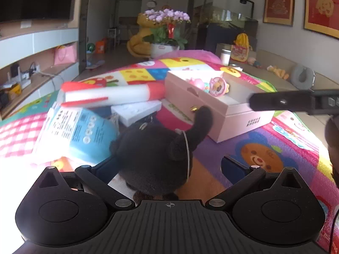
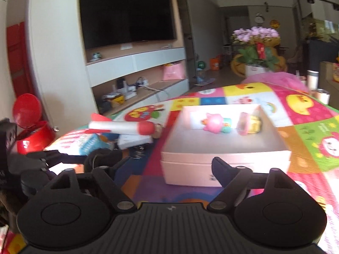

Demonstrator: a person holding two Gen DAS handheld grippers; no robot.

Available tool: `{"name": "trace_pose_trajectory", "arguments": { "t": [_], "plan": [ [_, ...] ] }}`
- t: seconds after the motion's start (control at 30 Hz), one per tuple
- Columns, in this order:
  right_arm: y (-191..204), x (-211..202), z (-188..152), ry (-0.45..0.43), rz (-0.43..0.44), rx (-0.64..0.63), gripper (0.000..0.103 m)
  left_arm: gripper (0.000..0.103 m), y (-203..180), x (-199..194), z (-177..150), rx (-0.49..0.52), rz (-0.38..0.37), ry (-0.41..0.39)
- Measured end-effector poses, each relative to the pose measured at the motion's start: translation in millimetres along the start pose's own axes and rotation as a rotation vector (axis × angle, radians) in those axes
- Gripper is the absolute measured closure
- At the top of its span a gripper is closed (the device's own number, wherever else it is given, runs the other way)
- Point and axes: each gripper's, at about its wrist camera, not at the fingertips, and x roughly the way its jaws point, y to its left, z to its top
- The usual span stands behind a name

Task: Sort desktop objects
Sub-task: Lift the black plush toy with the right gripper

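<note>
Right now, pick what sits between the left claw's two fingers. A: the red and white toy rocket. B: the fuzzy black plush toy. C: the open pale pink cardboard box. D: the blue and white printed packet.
B: in the left wrist view the fuzzy black plush toy fills the gap in the left claw, while the rocket, packet and box lie farther off on the colourful mat.

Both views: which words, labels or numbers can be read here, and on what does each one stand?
"福": gold character on the red wall scroll.
Pink box, side: dark print, too small to read.
Blue packet: label text, blurred.
Play mat: coloured lettering, blurred.
White pot: red mark, unreadable.
Second scroll: gold pattern, not legible.
</note>
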Motion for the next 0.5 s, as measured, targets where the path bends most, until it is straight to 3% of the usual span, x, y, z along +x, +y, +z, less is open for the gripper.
{"name": "trace_pose_trajectory", "arguments": {
  "t": [0.03, 0.07, 0.2, 0.27, 0.33, 0.4, 0.5],
  "plan": [
    [9, 16, 7, 0.027, 0.047, -0.01, 0.052, 0.0, 3, -4, -4, -0.019, -0.003, 0.007],
    [19, 32, 12, 0.054, 0.077, -0.016, 0.058, 0.0, 6, -10, -9, -0.037, -0.003, 0.008],
    [49, 88, 20, 0.15, 0.17, -0.006, 0.061, 0.0, 15, -32, -22, -0.121, 0.054, 0.04],
    [63, 99, 18, 0.179, 0.229, 0.007, 0.049, 0.0, 19, -43, -27, -0.169, 0.103, 0.067],
    [77, 96, 14, 0.155, 0.253, -0.023, 0.022, 0.0, 24, -54, -32, -0.202, 0.134, 0.071],
    [96, 94, 10, 0.143, 0.261, -0.092, 0.019, 0.0, 25, -60, -34, -0.218, 0.138, 0.077],
    [110, 100, 2, 0.197, 0.254, -0.157, 0.019, 0.0, 24, -62, -34, -0.223, 0.128, 0.078]
  ]
}}
